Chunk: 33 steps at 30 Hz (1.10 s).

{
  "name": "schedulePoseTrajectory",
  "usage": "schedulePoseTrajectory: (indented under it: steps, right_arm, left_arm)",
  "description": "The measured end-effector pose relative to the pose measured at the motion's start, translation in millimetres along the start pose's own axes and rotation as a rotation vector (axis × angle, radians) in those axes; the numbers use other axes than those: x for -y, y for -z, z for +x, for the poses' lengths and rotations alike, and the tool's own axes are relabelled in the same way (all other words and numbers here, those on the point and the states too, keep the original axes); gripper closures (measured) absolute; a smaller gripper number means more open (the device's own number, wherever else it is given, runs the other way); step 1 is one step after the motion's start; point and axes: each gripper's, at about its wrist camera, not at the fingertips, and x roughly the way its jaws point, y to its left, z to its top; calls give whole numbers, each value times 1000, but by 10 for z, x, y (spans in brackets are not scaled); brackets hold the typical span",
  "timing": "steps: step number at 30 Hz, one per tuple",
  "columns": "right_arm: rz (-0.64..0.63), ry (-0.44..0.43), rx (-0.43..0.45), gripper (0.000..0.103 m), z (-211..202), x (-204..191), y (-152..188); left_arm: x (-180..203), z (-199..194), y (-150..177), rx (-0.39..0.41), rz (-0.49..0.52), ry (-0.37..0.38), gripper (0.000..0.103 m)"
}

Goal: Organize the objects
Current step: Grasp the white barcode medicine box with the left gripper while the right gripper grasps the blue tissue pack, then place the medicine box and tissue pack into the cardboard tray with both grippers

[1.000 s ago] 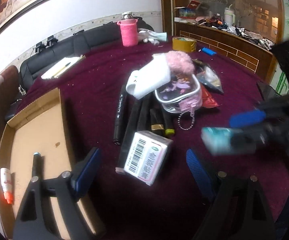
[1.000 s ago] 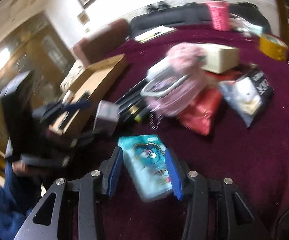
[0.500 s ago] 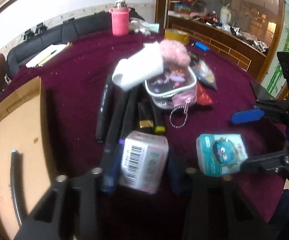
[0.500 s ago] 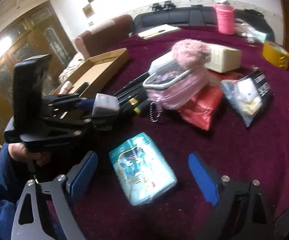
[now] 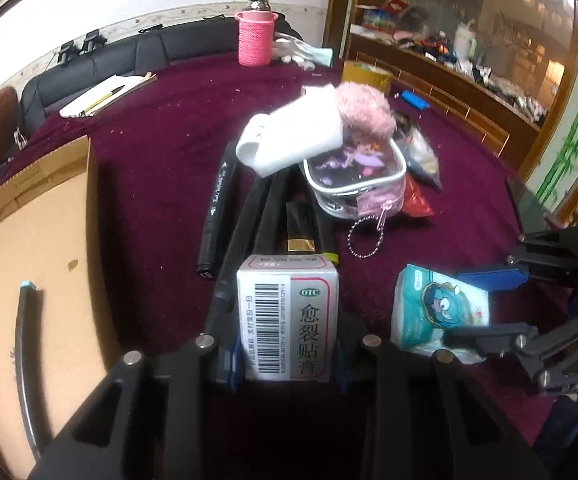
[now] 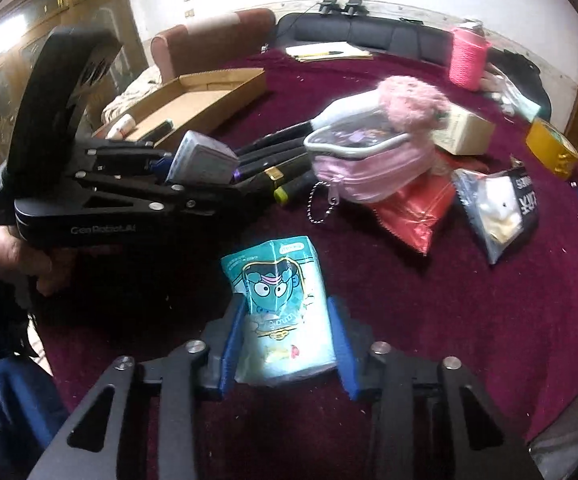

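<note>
Two small packs, each pinched between a pair of jaws.
The white medicine box (image 5: 287, 322), barcode and red-framed label facing up, sits squarely between the left jaws; the teal cartoon tissue pack (image 6: 283, 316), slightly crumpled, sits between the right jaws.

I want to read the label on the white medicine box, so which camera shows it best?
The left wrist view: the medicine box sits between the left gripper fingers, with barcode and printed face toward the lens. The right wrist view shows only a blurred side of it, clamped in that gripper, with no readable print.
</note>
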Motion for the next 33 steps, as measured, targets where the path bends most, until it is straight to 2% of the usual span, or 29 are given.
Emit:
schedulePoseTrajectory:
  steps: [4, 7, 10, 11, 12, 14, 16, 17, 20, 24, 33]
  right_arm:
    - [37, 5, 14, 61, -63, 75, -23]
    - [18, 15, -10, 61, -25, 21, -20]
    - [-3, 12, -34, 55, 35, -40, -28]
    - [-14, 22, -41, 50, 44, -61, -35]
    - [-26, 35, -50, 37, 63, -90, -38]
    - [-48, 54, -70, 29, 115, -132, -24]
    - [-58, 46, -66, 34, 154, -158, 7]
    - [-68, 70, -60, 45, 161, -166, 17]
    - [-45, 72, -70, 56, 139, -110, -9]
    - [21, 64, -62, 58, 76, 18, -40]
    - [108, 9, 23, 58, -213, 129, -286]
  left_arm:
    - [-31, -68, 17, 21, -22, 12, 71]
    - [-62, -78, 26, 19, -35, 14, 71]
    - [-61, -76, 33, 16, -36, 14, 71]
    - [-56, -76, 34, 16, -36, 15, 71]
    - [-53, -78, 36, 17, -36, 16, 71]
    - [-48, -75, 37, 16, -36, 16, 71]
    - [-48, -78, 37, 17, -35, 15, 71]
    - [-48, -79, 36, 18, -36, 16, 71]
    - [-43, -85, 29, 22, -41, 22, 71]
    - [-51, -151, 16, 41, -56, 36, 71]
    - [-180, -432, -26, 94, -107, 48, 70]
